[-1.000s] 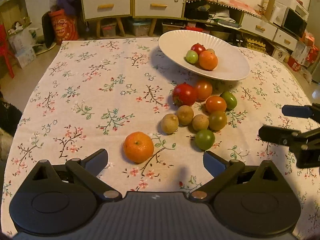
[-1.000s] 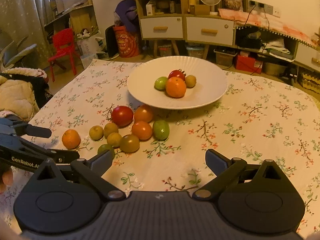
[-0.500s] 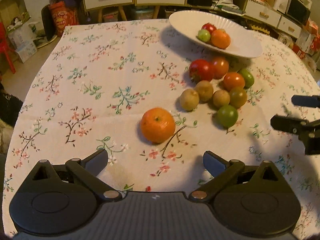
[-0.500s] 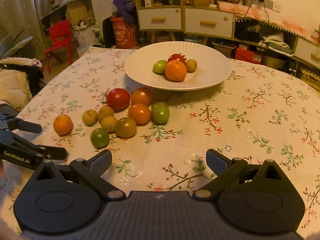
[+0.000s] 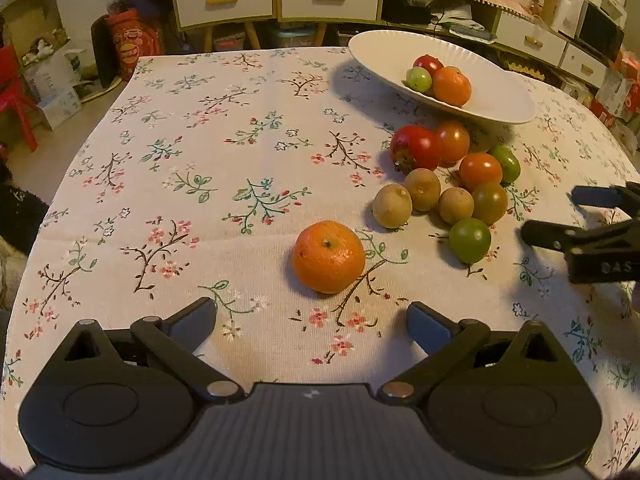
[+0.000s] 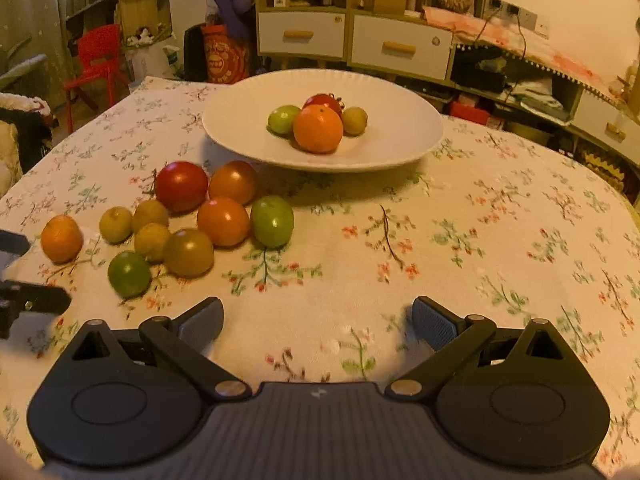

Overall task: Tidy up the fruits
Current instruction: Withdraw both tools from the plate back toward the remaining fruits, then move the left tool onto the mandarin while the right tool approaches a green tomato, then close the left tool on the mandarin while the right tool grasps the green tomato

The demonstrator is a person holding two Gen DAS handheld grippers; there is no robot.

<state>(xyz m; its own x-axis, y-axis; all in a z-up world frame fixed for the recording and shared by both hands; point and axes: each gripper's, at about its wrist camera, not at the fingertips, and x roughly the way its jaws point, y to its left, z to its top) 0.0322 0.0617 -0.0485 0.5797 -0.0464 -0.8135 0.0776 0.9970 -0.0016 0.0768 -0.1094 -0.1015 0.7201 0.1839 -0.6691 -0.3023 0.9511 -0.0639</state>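
Your left hand-held gripper (image 5: 308, 322) has its ribbed blue pads spread wide, gripping nothing, with the dimpled round orange mandarin (image 5: 329, 256) lying just ahead between them on the floral cloth-covered counter (image 5: 200, 184). Your right hand-held gripper (image 6: 318, 320) is equally wide apart and empty over bare cloth. Beside the mandarin sits a cluster of smooth round tomatoes and matte brownish fruits (image 5: 448, 188). The shallow white fluted plate (image 6: 384, 136) behind already carries four fruits.
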